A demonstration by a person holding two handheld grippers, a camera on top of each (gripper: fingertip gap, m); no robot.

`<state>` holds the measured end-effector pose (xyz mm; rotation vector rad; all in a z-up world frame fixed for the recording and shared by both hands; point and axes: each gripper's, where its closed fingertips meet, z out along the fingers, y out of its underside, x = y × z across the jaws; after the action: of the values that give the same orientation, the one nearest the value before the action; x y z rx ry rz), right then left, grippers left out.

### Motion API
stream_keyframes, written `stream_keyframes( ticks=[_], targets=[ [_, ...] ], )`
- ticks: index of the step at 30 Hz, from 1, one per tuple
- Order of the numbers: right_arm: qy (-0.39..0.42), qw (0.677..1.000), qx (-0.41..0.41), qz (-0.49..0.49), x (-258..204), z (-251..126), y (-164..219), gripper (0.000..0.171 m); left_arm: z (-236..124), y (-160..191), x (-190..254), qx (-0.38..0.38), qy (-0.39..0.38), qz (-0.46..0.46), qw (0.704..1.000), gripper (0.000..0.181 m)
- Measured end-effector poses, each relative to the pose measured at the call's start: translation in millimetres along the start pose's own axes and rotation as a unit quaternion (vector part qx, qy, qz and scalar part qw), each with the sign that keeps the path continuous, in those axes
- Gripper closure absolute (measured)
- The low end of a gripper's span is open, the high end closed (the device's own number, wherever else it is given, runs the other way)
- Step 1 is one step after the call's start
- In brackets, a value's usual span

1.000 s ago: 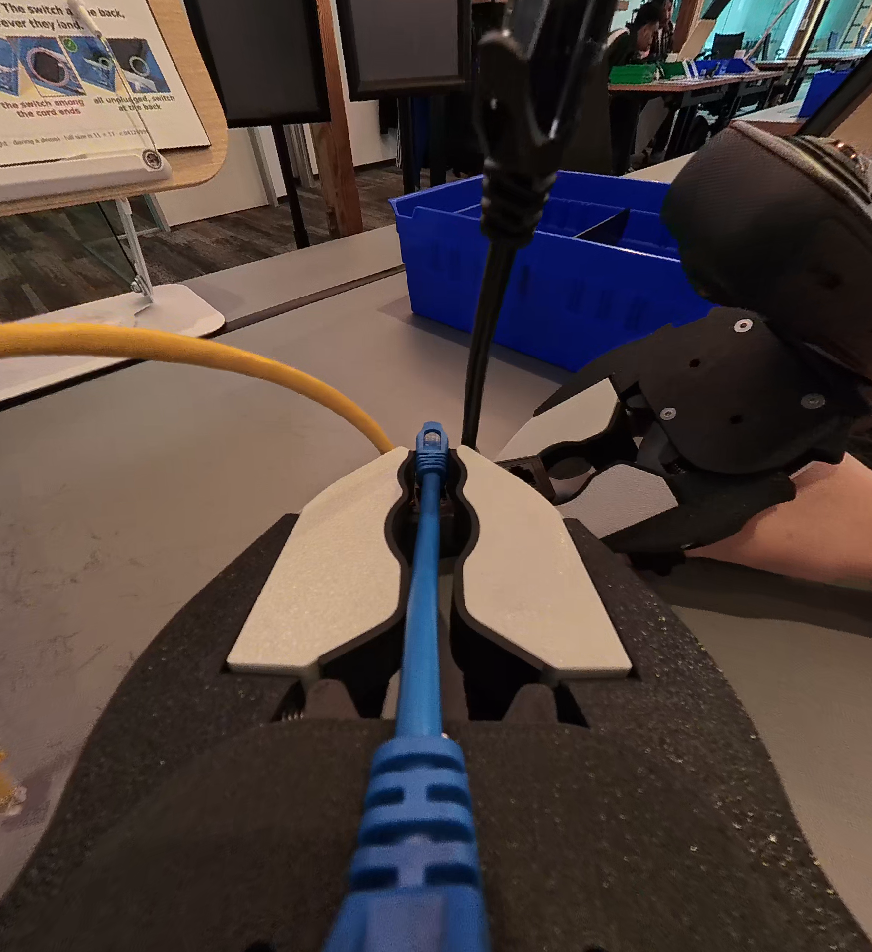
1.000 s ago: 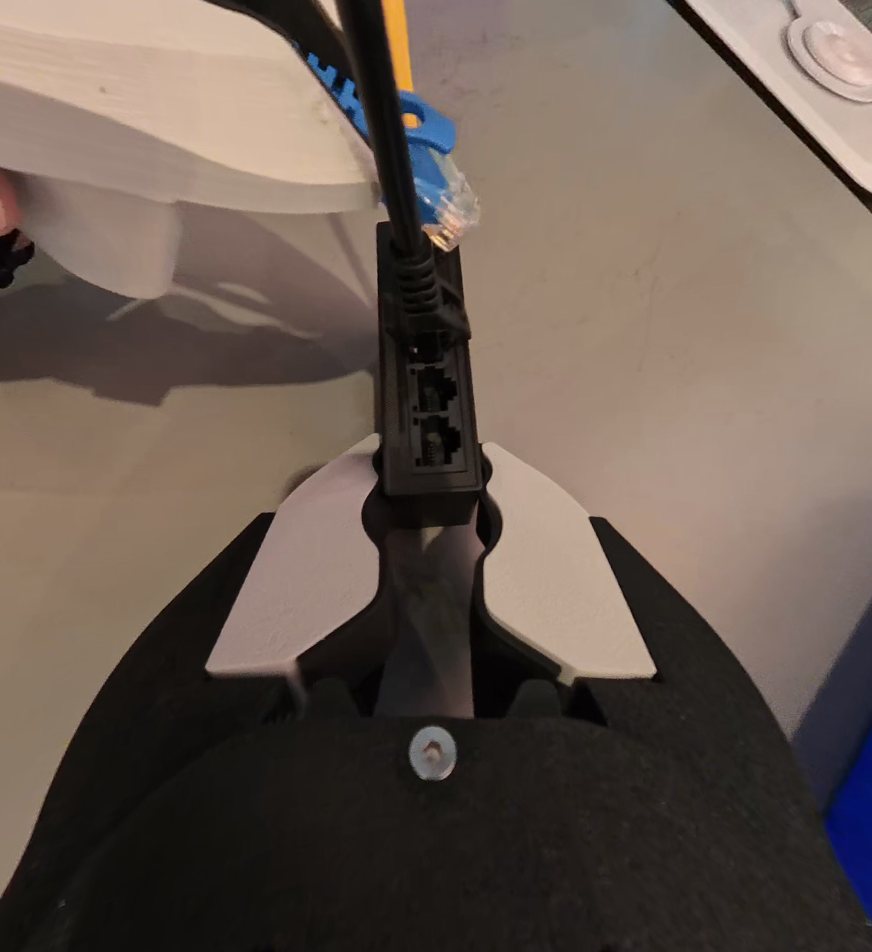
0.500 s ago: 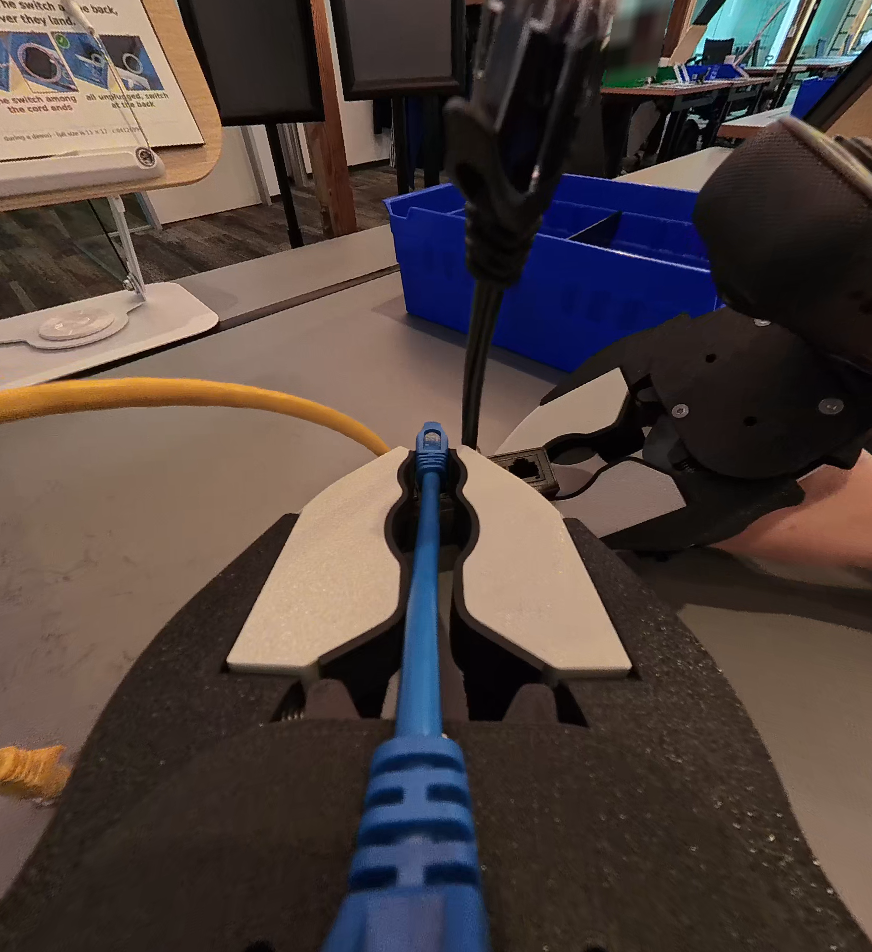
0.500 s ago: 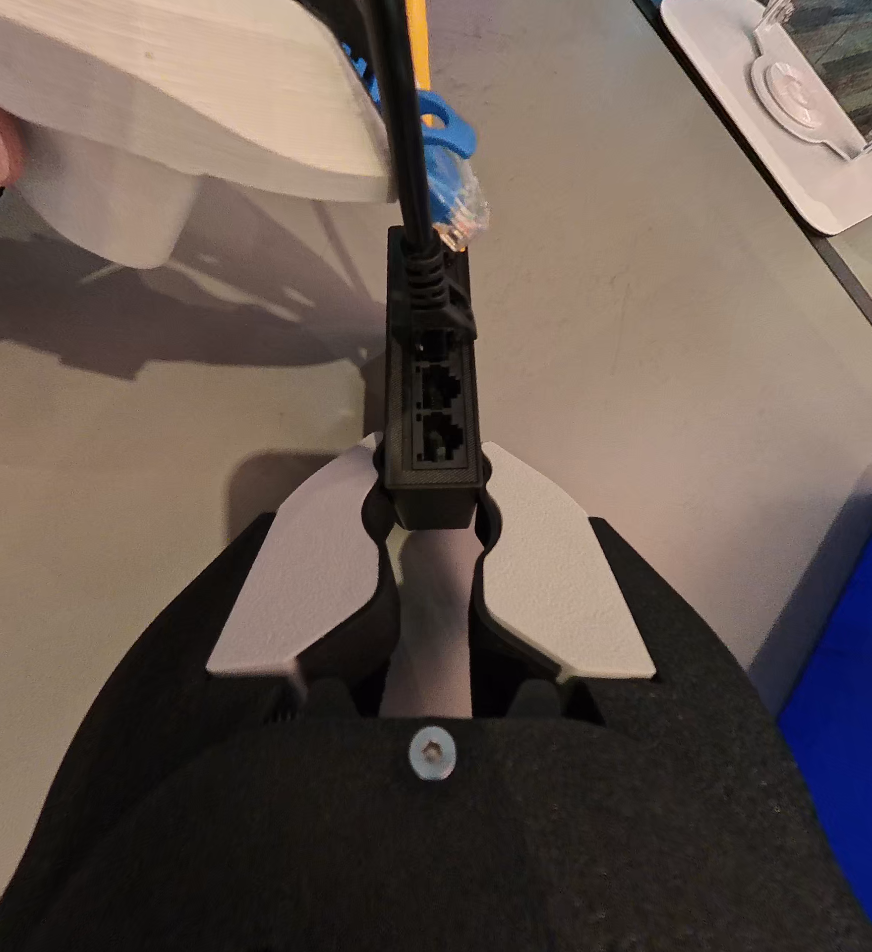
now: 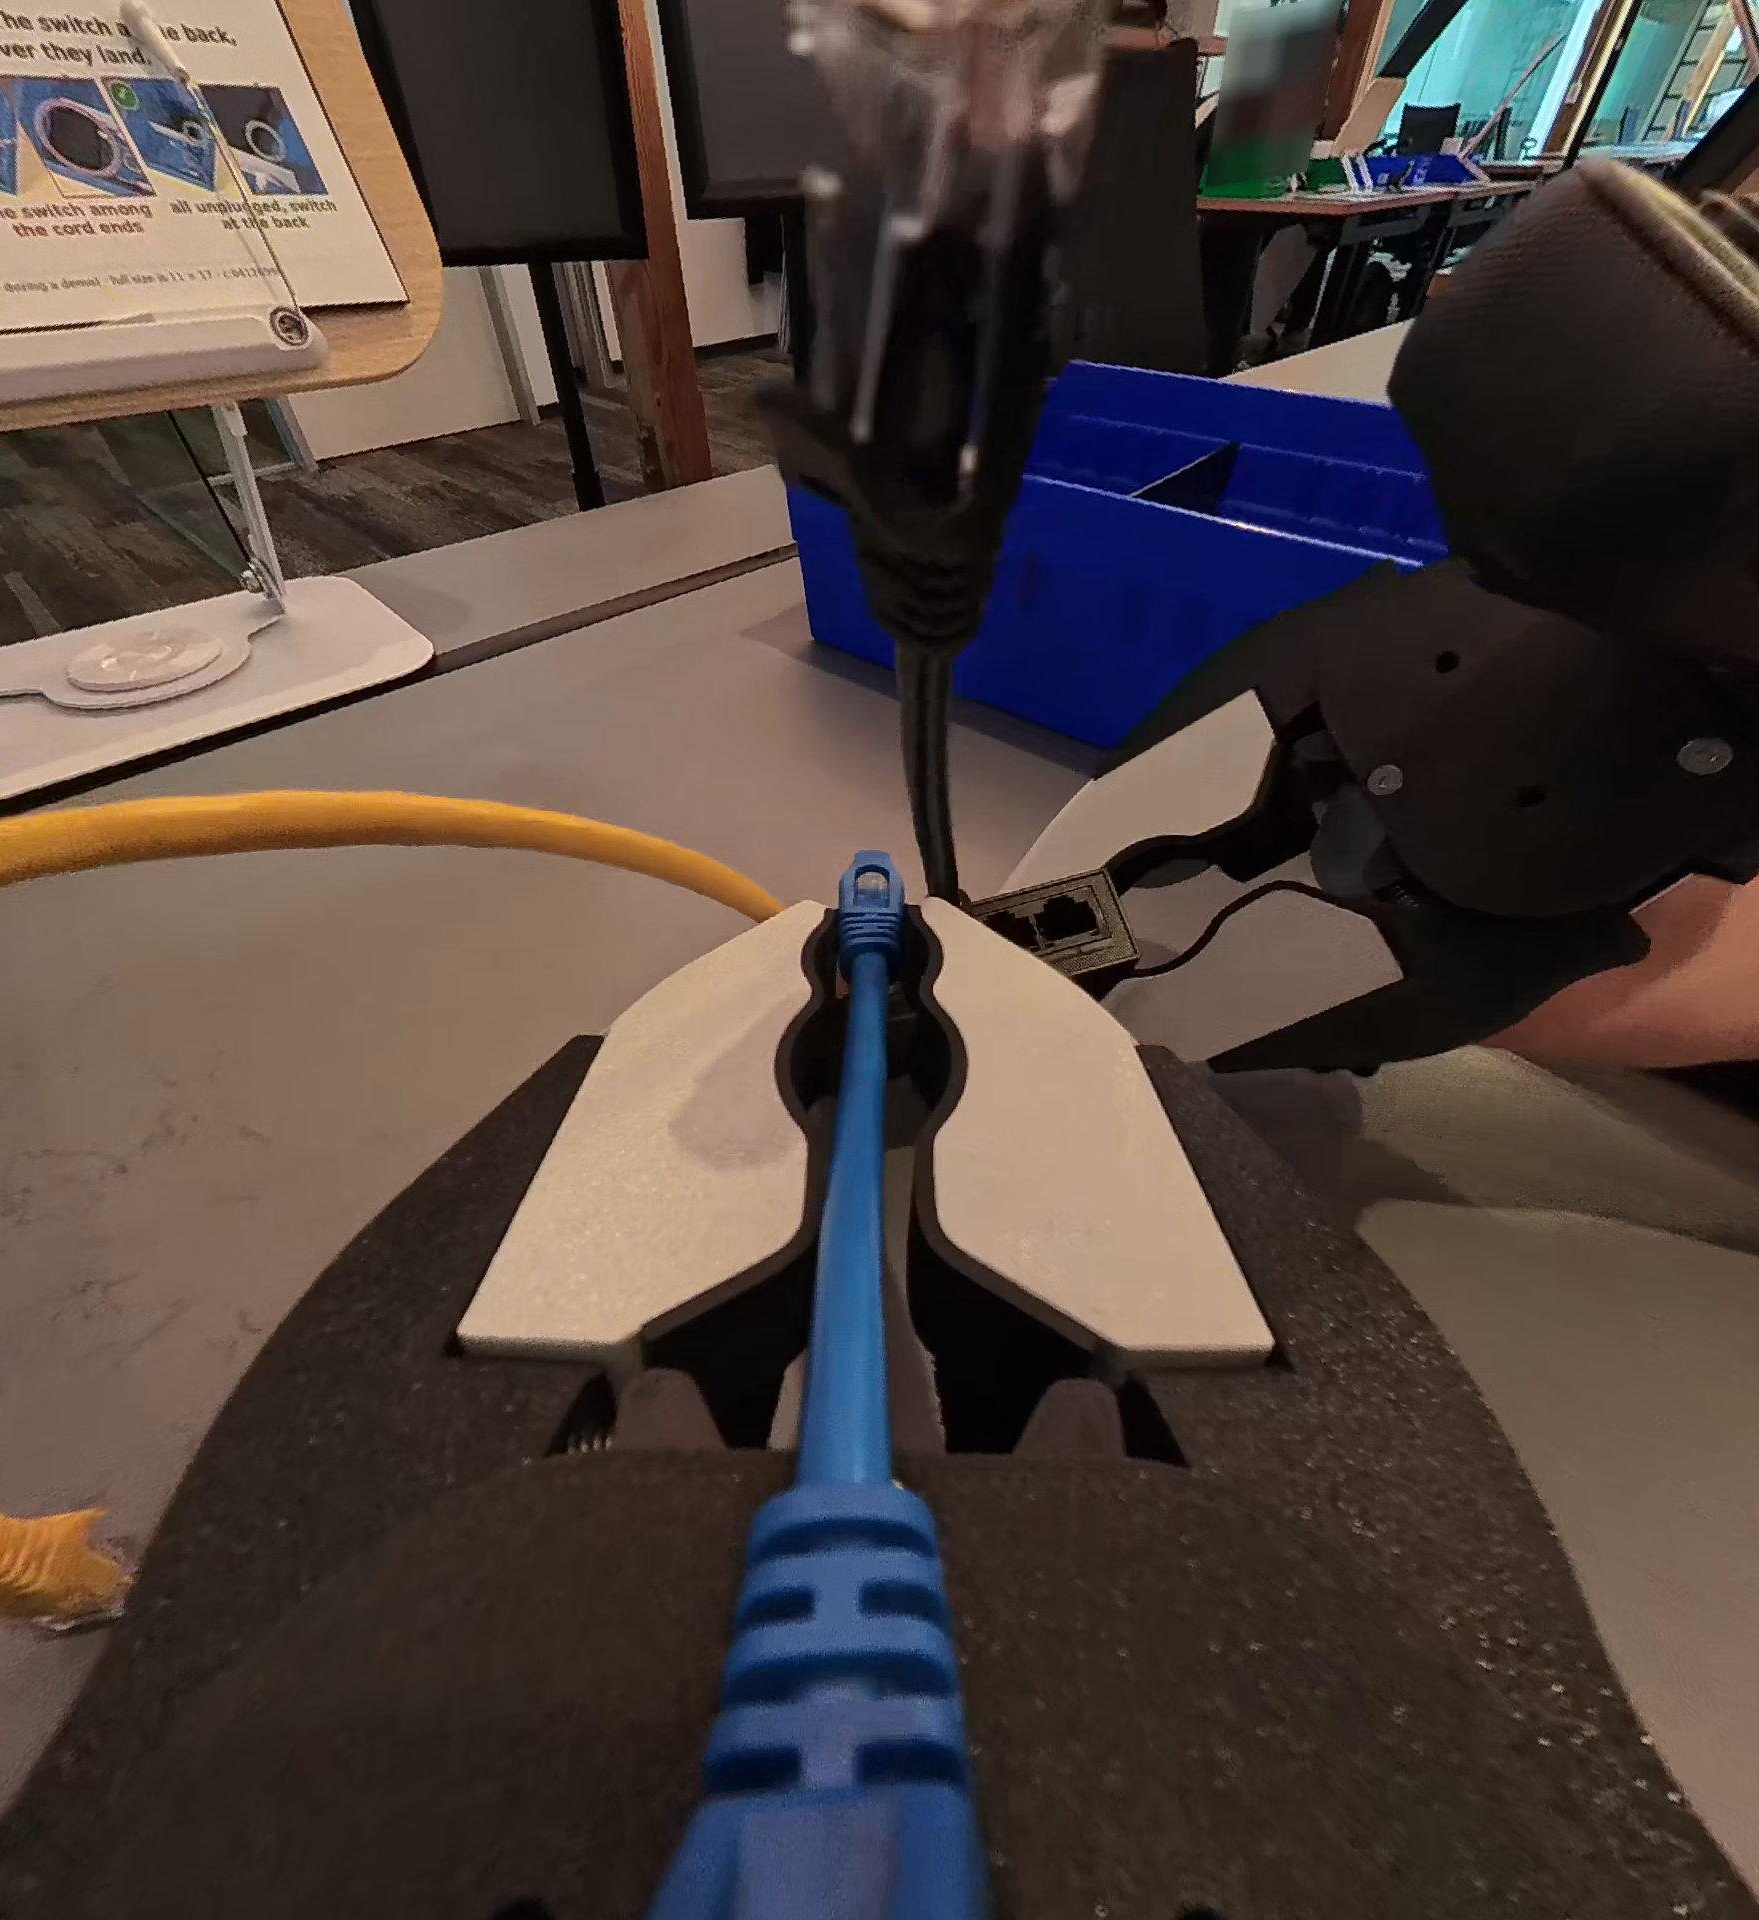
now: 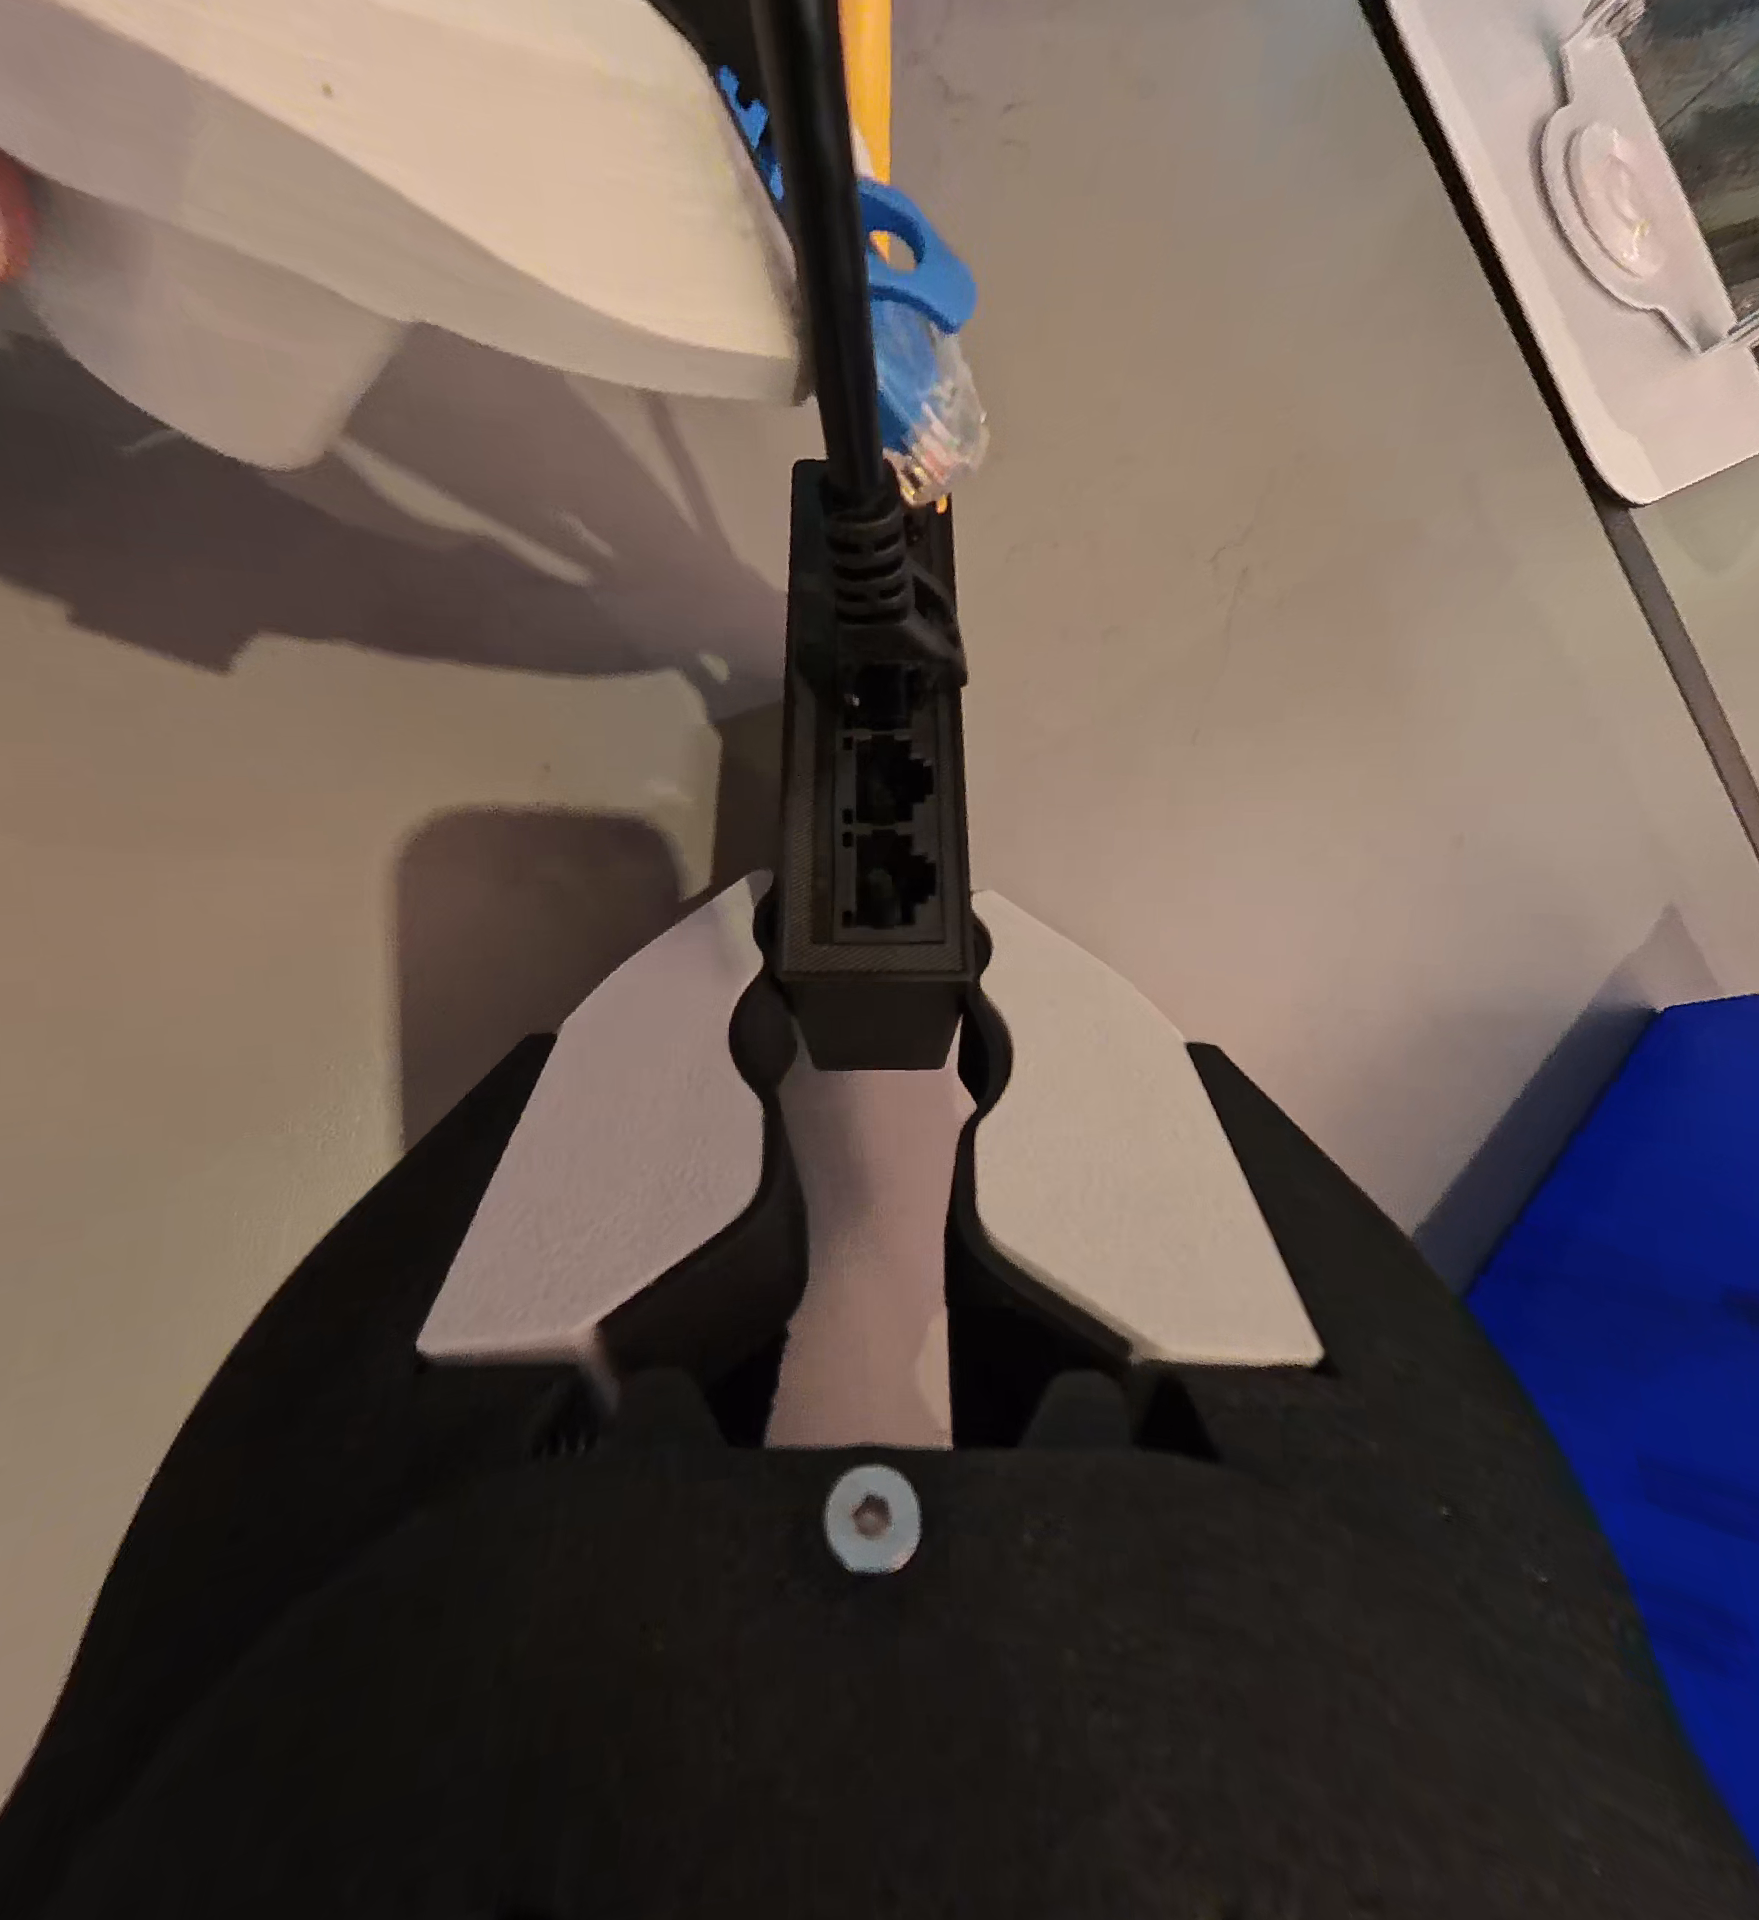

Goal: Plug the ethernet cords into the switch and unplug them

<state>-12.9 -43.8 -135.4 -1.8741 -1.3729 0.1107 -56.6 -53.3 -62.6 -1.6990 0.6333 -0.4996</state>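
My right gripper (image 6: 875,935) is shut on the near end of the black switch (image 6: 880,790), holding it on the grey table. A black cord (image 6: 859,561) sits in its far port; the two nearer ports are empty. My left gripper (image 5: 870,920) is shut on the blue ethernet cord (image 5: 854,1195). Its clear-tipped blue plug (image 6: 932,416) hangs just over the switch's far end, beside the black cord and apart from the ports. In the left wrist view the switch (image 5: 1057,920) shows just right of my fingertips, held by the right gripper (image 5: 1129,909).
The black cord's free plug (image 5: 916,260) hangs blurred close to the left camera. A yellow cord (image 5: 335,821) arcs across the table at the left, its plug (image 5: 13,1558) near the front. A blue bin (image 5: 1166,582) stands behind. A sign stand's white base (image 5: 179,665) is far left. Spacing between my two grippers at the tips: around 8 cm.
My left gripper has brought the blue plug closer over the switch's far end. The black cord's free plug has swung nearer the left camera. The right gripper still holds the switch.
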Motion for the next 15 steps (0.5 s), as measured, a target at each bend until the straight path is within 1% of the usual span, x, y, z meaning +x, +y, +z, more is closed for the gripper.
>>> stream_keyframes(
  ticks=[6,11,15],
  targets=[
    [-0.003,0.998,-0.043,-0.037,7.3,-8.5,1.2,0.144,-0.3,-0.8,0.3,0.002,0.004,-0.005,1.0,0.17],
    [-0.044,0.992,-0.107,-0.06,9.6,-18.6,5.7,0.144,-1.7,1.0,1.2,-0.001,0.02,-0.03,0.999,0.17],
    [-0.093,0.979,-0.171,-0.067,14.4,-30.5,10.7,0.145,-4.6,-1.7,0.2,0.006,0.029,-0.053,0.998,0.17]
  ],
)
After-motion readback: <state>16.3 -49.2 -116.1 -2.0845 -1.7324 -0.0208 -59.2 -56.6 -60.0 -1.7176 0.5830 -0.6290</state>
